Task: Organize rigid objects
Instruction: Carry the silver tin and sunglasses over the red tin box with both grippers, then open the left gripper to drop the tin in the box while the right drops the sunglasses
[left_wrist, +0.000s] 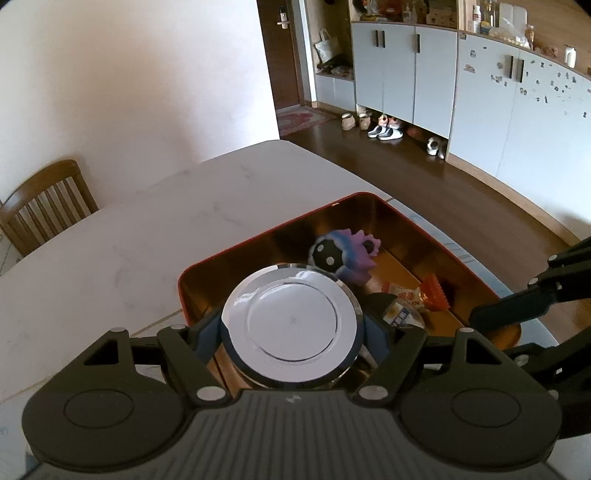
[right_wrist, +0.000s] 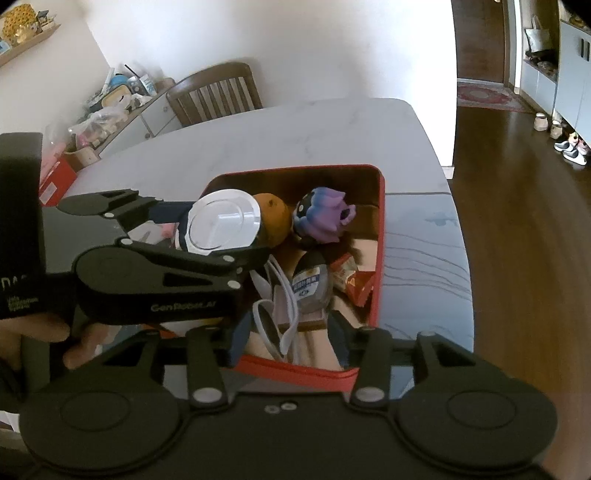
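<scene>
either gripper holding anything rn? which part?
Left gripper clamps the round chrome-topped metal piece by its sides, over the red tin box. Right gripper is open and holds nothing.

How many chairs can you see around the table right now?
1: a wooden slat-back chair at the table's far side, by the wall. It appears in both wrist views. Others may be out of frame.
</scene>
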